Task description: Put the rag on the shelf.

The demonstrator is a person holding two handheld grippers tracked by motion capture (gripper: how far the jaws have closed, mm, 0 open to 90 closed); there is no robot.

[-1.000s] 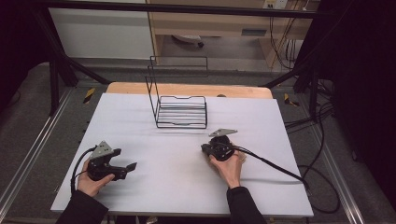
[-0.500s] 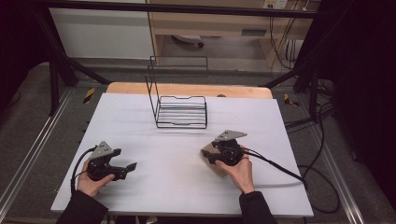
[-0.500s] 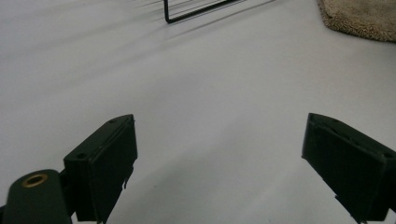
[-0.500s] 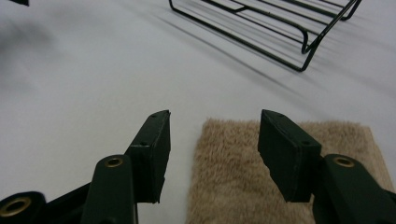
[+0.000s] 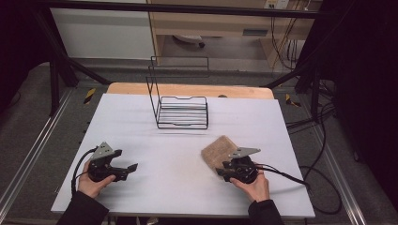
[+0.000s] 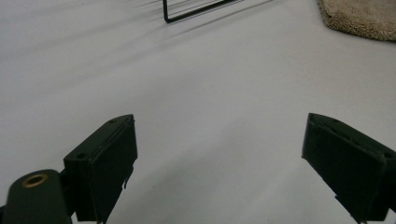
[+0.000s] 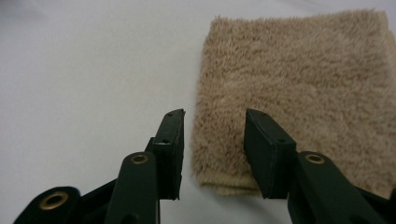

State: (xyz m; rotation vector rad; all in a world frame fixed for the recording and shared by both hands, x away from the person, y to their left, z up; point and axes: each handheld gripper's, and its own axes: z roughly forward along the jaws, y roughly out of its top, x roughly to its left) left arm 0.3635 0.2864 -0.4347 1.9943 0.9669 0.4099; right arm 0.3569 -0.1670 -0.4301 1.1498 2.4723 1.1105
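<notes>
A folded tan towel [image 5: 218, 151] lies flat on the white desk [image 5: 178, 187] at eleven o'clock from the right gripper [image 5: 224, 171], whose jaws, just closing and now narrow, straddle its near corner unpinched, while the farther left gripper [image 5: 129, 169] rests wide open.

Fluffy tan terry cloth [image 7: 299, 88]

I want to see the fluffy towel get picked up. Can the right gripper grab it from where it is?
Probably yes. The right gripper sits at the near corner of the folded beige towel, its jaws apart with the towel's edge between them, after just closing a little. Nothing blocks it.
</notes>
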